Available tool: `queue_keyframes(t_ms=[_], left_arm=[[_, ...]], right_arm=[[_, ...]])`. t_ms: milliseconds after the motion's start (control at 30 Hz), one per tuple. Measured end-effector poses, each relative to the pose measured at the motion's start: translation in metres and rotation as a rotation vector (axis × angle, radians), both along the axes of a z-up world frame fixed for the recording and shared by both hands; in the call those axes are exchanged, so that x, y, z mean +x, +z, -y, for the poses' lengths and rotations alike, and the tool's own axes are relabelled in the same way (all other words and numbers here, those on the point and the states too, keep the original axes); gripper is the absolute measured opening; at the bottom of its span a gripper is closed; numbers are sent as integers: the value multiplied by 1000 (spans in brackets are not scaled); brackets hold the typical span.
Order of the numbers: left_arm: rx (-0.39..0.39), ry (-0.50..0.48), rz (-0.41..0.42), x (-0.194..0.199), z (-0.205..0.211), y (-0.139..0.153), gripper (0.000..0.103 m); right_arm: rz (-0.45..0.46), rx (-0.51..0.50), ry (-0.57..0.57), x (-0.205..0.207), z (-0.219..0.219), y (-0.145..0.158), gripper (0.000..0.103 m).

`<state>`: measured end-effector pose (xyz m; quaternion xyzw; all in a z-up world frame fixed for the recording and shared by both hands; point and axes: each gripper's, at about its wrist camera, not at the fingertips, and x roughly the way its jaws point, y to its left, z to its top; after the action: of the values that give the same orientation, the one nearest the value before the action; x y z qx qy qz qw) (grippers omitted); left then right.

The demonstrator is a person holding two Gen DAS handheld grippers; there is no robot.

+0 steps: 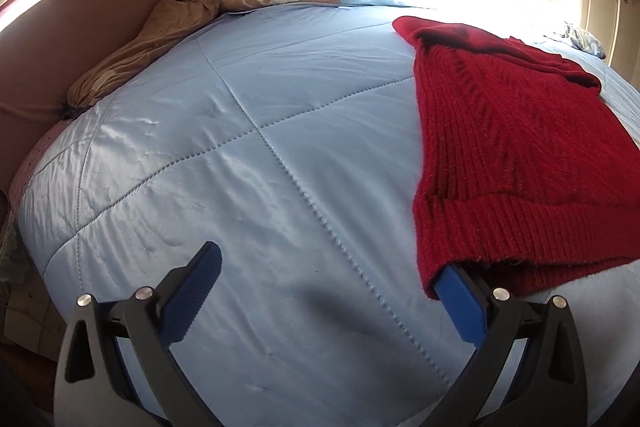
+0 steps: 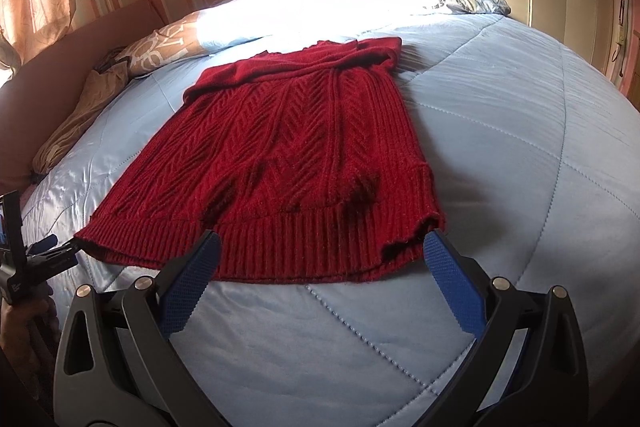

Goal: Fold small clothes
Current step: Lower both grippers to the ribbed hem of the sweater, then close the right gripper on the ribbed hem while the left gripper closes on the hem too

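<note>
A red knitted sweater point(image 2: 276, 163) was spread flat on the pale blue quilt point(image 2: 500, 155), hem nearest. The left gripper point(image 1: 332, 291) and right gripper point(image 2: 320, 263) were both held wide apart at the hem corners, clamping nothing. The knit was judged soft, limp and stretchy; the ribbed hem corners were considered the best hold.

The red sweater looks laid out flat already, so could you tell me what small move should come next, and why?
Probably close both claws on the hem. The red sweater lies flat on the blue quilt; the left claw has one finger tucked under the hem's left corner, and the right claw stands open at the right corner, gripping nothing yet.
</note>
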<state>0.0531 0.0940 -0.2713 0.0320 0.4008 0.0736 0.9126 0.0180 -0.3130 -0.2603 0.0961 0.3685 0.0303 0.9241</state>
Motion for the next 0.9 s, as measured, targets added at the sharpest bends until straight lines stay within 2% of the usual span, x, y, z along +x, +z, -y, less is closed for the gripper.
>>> queue_keyframes(t_ms=[67, 167, 200, 533, 633, 900], left_arm=[[-13, -5, -5, 0, 3, -2, 102], [-38, 1, -16, 1, 7, -6, 102], [-46, 1, -17, 1, 7, -7, 102], [-85, -23, -4, -2, 14, -12, 102], [-90, -25, -1, -2, 17, -12, 102], [-111, -34, 18, -6, 18, -6, 101]], right_arm=[[-26, -3, -2, 4, 0, -8, 97], [-61, -24, -3, 8, 2, -18, 79], [-71, -26, -4, 9, 3, -21, 77], [-62, -20, -25, 7, 24, -29, 77], [-79, -19, -50, 10, 33, -32, 72], [-36, 17, -149, 6, 58, -25, 72]])
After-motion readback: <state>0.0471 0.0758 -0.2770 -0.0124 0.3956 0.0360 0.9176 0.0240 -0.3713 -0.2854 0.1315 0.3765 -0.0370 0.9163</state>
